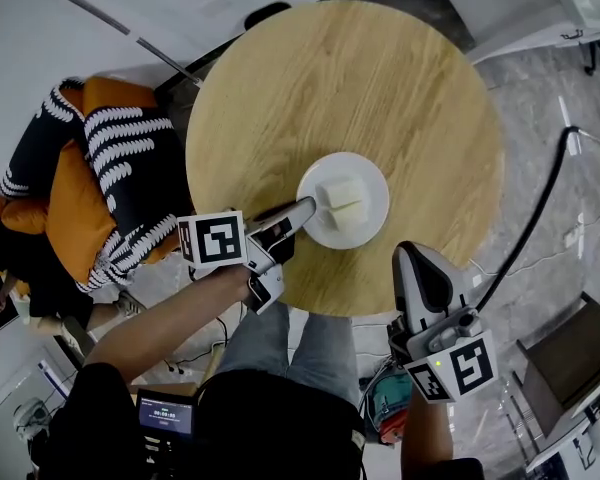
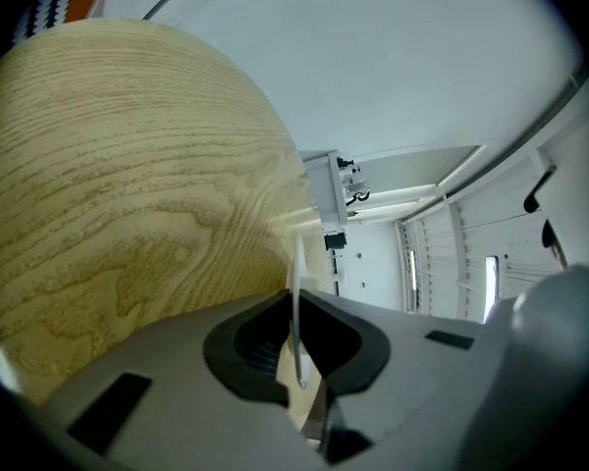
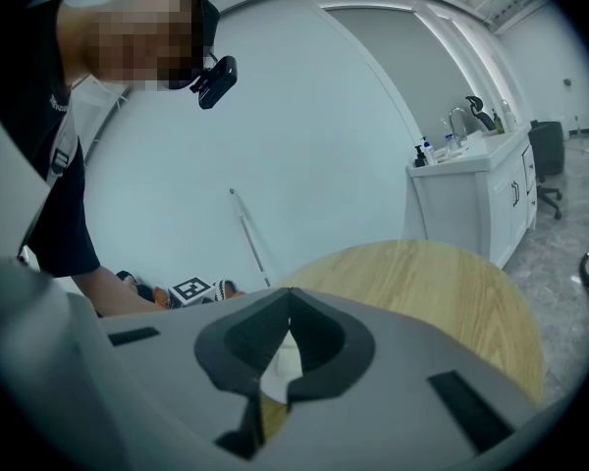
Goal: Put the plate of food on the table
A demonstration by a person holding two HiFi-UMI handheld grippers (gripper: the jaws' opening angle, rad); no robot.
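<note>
Closest to the person, the right tongs (image 1: 412,256) hung off the near edge of the desk (image 1: 380,78), out over the floor. Their jaws were pressed together at the tips with nothing between them, and their marker cube (image 1: 455,368) sat behind them, toward the person's body.

To their left and a little farther out, the left tongs (image 1: 305,208) reached in over the desk's near edge on a bare forearm (image 1: 170,318), with their own marker cube (image 1: 212,238) just behind the jaws. These jaws were pinching the rim of a white plate (image 1: 370,178). In the left gripper view the thin rim (image 2: 296,263) ran edge-on between the two dark pads.

The plate lay directly ahead of the left tongs' tips, and forward and left of the right tongs, over the near part of the round wooden desk. Whether its base rested fully on the wood could not be told. Pale blocks of food (image 1: 342,203) sat at the plate's middle, just past the pinched rim.

Beyond the plate the wood grain of the desk stretched away from both tongs.

Off to the left of the left tongs, beside the desk, lay a black-and-white striped cushion (image 1: 120,153) on an orange seat (image 1: 65,193). To the right of the right tongs a dark cable (image 1: 540,208) curved across the grey floor.
</note>
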